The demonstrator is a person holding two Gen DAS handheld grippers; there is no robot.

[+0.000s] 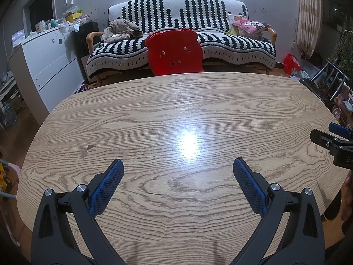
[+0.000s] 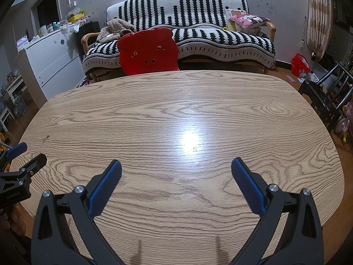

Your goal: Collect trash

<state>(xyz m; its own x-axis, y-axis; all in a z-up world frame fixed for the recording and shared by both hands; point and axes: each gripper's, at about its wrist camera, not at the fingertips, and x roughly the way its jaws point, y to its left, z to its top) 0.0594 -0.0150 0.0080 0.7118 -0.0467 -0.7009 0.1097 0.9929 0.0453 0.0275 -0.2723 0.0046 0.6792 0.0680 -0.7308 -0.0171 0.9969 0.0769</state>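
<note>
A light oak-grain bench with rounded corners, a small chipped mark near its left edge.

Both fisheye views sit low over the near edge of the wooden table, looking forward along their own 2 blue-padded fingers toward the striped sofa against the far wall. The left wrist view faces the red bear-shaped chair back almost head-on and catches the right gripper at its right edge. The right wrist view stands further right, so the chair falls left of centre, and the left gripper shows at its left edge. Both share the tabletop, chair, sofa and white dresser.
</note>
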